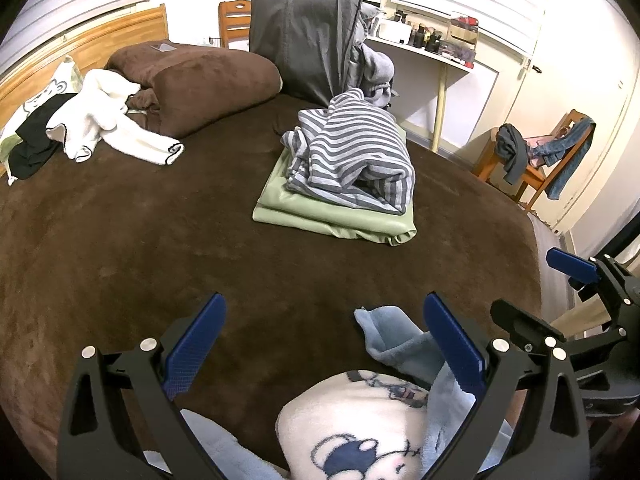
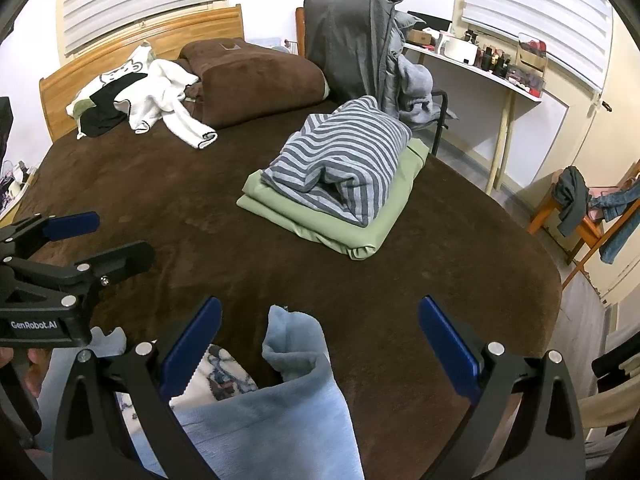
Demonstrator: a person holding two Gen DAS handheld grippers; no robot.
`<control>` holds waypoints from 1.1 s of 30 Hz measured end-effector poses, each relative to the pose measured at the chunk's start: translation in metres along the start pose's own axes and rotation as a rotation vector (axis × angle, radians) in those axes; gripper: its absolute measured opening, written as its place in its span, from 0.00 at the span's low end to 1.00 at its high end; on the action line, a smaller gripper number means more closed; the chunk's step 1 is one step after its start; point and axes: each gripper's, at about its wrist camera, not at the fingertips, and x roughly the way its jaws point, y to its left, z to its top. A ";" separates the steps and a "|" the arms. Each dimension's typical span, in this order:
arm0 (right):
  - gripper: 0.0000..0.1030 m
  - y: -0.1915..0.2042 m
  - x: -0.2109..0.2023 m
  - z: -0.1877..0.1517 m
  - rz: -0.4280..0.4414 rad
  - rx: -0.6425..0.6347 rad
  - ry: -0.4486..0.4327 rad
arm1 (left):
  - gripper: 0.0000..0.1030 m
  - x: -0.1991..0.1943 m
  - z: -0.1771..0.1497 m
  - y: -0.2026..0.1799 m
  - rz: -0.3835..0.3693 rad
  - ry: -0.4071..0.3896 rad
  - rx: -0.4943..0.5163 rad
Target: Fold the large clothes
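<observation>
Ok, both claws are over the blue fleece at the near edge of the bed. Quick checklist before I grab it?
1. Left claw open: ok.
2. Right claw open: ok.
3. Blue fleece garment between the right claw's fingers: ok, a sleeve-like end pokes up there.
4. Bare bedspread ahead for spreading: ok.
5. Striped top on the green folded stack clear of the work area: ok.
6. Garment's full outline visible: cannot tell, mostly hidden below the claws.
</observation>
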 end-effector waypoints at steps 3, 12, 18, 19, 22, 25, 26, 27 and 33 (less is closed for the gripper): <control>0.94 -0.001 0.000 0.000 -0.006 0.000 -0.001 | 0.94 0.001 0.002 0.000 0.005 0.000 -0.005; 0.94 -0.003 -0.001 -0.002 -0.009 0.001 0.000 | 0.94 0.002 0.004 0.001 0.015 -0.007 -0.008; 0.94 -0.004 0.000 -0.003 -0.006 0.001 0.004 | 0.94 0.001 0.004 0.003 0.023 -0.014 -0.015; 0.94 -0.005 -0.001 -0.003 -0.006 0.001 0.005 | 0.94 0.002 0.004 0.004 0.019 -0.015 -0.020; 0.94 -0.005 0.000 -0.003 -0.006 0.003 0.004 | 0.94 0.002 0.005 0.006 0.003 -0.015 -0.037; 0.94 -0.007 0.001 -0.003 -0.006 0.006 0.008 | 0.94 0.002 0.005 0.005 0.011 -0.011 -0.022; 0.94 -0.008 0.002 -0.004 -0.006 0.007 0.011 | 0.94 0.003 0.006 0.004 0.011 -0.008 -0.016; 0.94 -0.008 0.002 -0.005 -0.008 0.006 0.011 | 0.94 0.003 0.006 0.004 0.011 -0.007 -0.014; 0.94 -0.010 0.005 -0.004 -0.017 -0.003 0.013 | 0.94 0.007 0.006 0.001 -0.006 0.008 -0.006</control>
